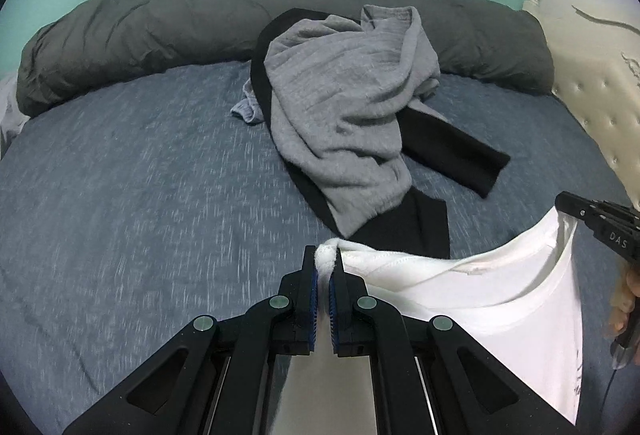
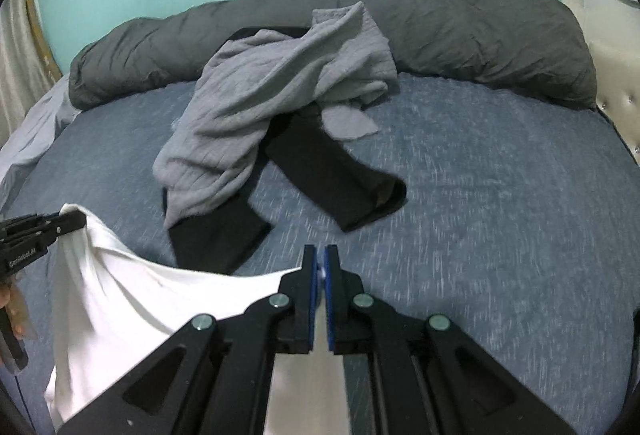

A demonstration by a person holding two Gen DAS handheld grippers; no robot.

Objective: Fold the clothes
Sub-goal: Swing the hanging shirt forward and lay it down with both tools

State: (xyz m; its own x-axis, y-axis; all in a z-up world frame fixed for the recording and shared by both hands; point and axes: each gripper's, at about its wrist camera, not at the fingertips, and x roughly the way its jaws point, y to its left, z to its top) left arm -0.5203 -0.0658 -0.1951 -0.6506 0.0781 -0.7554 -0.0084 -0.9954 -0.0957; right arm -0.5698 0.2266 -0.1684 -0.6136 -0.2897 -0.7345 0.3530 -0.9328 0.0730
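A: Item one, the fingers. Our left gripper (image 1: 323, 261) is pinched tight on a bunched corner of the white T-shirt (image 1: 500, 295); our right gripper (image 2: 321, 267) is clamped on the opposite corner, a sliver of white showing between its pads.

B: Why two corners?

A: We judge it is to stretch the top edge, so the shirt hangs in a sagging span between the two grippers and can be laid flat on the blue sheet (image 1: 140, 175) just beneath them.

B: Item two, beyond the fingertips?

A: A crumpled grey knit top (image 1: 340, 107) draped over a black garment (image 1: 452, 147), both unfolded, ahead of the fingers. We take them for later work.

B: Farthest out?

A: A rolled dark grey duvet (image 1: 140, 31) against the teal wall, and a tufted white headboard (image 1: 596, 107) to the right.
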